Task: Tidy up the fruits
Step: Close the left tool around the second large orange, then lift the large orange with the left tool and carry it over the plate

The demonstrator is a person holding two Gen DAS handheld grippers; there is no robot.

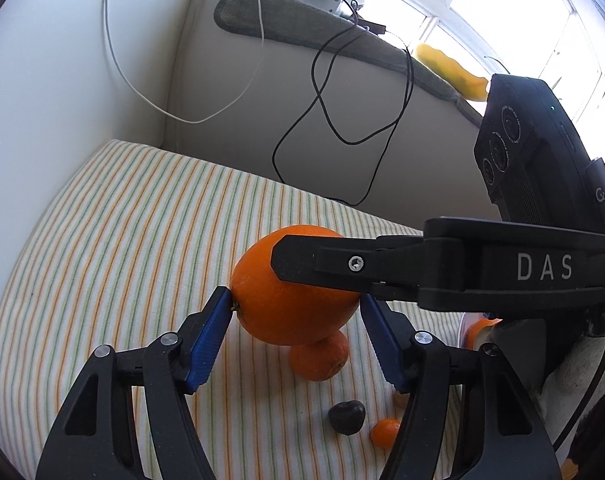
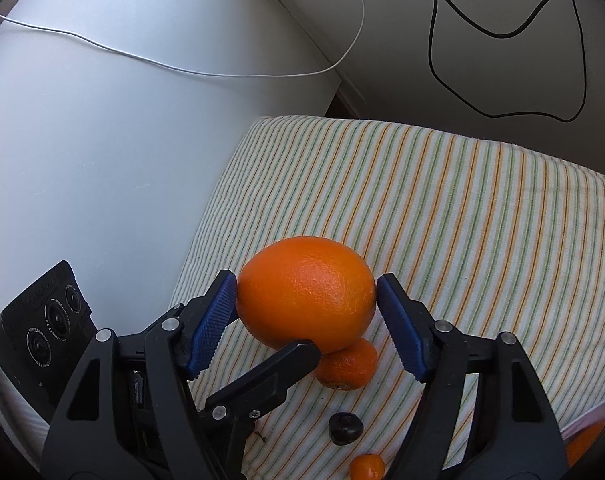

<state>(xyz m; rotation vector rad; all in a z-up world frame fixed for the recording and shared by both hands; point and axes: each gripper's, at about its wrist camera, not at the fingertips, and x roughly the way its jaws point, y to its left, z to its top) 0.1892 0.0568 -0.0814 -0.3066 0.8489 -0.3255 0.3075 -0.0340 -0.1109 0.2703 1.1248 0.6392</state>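
Left gripper [image 1: 296,312]: blue pads pressed on both sides of a large orange [image 1: 290,288], held raised above the striped cloth [image 1: 122,240]. Right gripper [image 2: 307,300]: crosses from the right in the left wrist view, its pads set at the same orange's [image 2: 306,292] sides, left pad touching, right pad at the rind with contact uncertain, so grip cannot be told. Below the held fruit, lying on the cloth toward the gripper bodies: a smaller orange [image 1: 320,358], a dark round fruit [image 1: 346,416], a tiny orange fruit [image 1: 384,432].
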